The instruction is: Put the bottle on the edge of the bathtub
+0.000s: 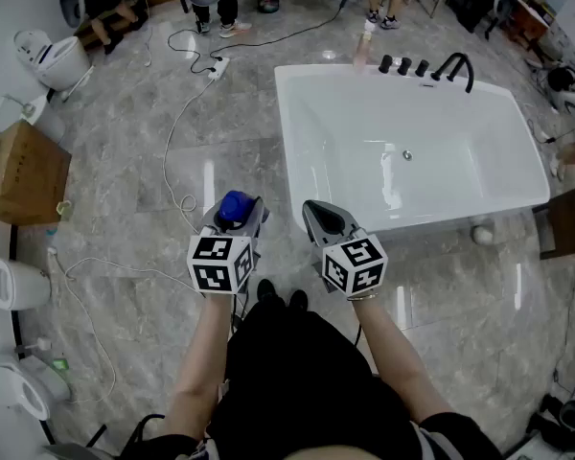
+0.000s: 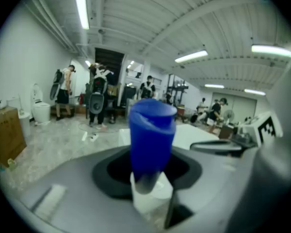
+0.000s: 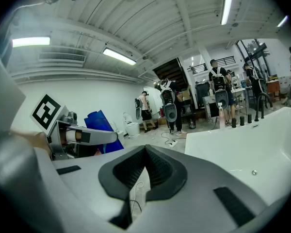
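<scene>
Grey marble-look floor (image 1: 153, 161) filled a large workshop, with a white bathtub (image 1: 286, 142) standing ahead and to the right of a person seen from above. Black tap fittings (image 1: 453, 65) sat along the tub's far edge. Other people stood well beyond the tub.

The person held a gripper in each hand, side by side, over the floor just short of the tub's near left corner. The left gripper (image 1: 232, 220) was clamped on the pale body of a bottle (image 2: 152, 140) with a tall blue cap, held upright, cap above the jaws. The right gripper (image 3: 145, 154) had its jaws drawn together with nothing between them.

The step in hand looked like the carry: the bottle was gripped and lifted, but not yet over the tub. The next move would call for bringing the left gripper forward and right to the flat rim, lowering the bottle until its base sat squarely on that narrow ledge, then easing the jaws apart without tipping it.
</scene>
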{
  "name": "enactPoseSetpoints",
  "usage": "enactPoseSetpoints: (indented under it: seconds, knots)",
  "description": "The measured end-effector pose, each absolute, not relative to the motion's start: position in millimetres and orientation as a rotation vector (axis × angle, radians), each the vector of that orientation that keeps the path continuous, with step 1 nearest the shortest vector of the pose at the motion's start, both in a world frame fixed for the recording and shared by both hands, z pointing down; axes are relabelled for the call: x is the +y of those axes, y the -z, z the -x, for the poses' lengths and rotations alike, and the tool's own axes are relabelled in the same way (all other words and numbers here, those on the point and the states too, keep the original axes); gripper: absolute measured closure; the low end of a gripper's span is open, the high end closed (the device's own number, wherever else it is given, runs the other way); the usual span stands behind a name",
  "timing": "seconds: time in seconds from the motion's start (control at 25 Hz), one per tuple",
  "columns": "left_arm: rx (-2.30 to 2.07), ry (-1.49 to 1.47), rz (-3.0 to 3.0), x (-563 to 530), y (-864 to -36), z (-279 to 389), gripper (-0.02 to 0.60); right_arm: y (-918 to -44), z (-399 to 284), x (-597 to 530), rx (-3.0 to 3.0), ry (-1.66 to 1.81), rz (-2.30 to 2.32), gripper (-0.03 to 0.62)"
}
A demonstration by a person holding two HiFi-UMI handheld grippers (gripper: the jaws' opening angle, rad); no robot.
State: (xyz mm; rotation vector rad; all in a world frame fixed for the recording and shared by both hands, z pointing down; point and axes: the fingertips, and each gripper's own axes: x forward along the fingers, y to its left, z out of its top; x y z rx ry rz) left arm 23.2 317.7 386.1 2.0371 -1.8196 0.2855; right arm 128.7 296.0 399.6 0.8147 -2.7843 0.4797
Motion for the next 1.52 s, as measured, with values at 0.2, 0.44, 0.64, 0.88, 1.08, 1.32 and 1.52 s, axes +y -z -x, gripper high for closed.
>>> enactPoseSetpoints:
  seconds: [0.2, 0.44, 0.64, 0.88, 1.08, 1.32, 1.52]
  knots:
    - [-1.827, -0.295, -2.030, 314.5, -388.6, -28.4, 0.423, -404.0, -132.6, 293.7, -2.792, -0.515, -0.778, 0.592]
    - [-1.846, -0.308, -2.024, 311.2, -387.9, -25.1, 0.423, -407.0, -131.5, 290.4, -2.790, -0.548, -0.765, 0.592]
    - [-1.830, -0.320, -2.021, 299.5, -391.6, -22.1, 0.422, -408.3, -128.3, 283.4, -2.784, -0.559, -0.762, 0.592]
    - [-1.799, -0.327, -2.044, 268.2, -398.0, -7.1, 0.422, -415.6, -108.5, 259.5, -2.768, -0.592, -0.774, 0.592]
    - [-1.764, -0.334, -2.071, 217.5, -403.9, 29.5, 0.422, -422.0, -67.4, 216.0, -2.757, -0.609, -0.783, 0.592]
    - [-1.718, -0.340, -2.088, 154.2, -412.7, 85.4, 0.422, -431.2, -8.8, 155.2, -2.723, -0.645, -0.820, 0.592]
    - [-1.661, -0.351, -2.097, 102.2, -422.6, 128.5, 0.422, -434.3, 37.1, 103.0, -2.689, -0.655, -0.862, 0.592]
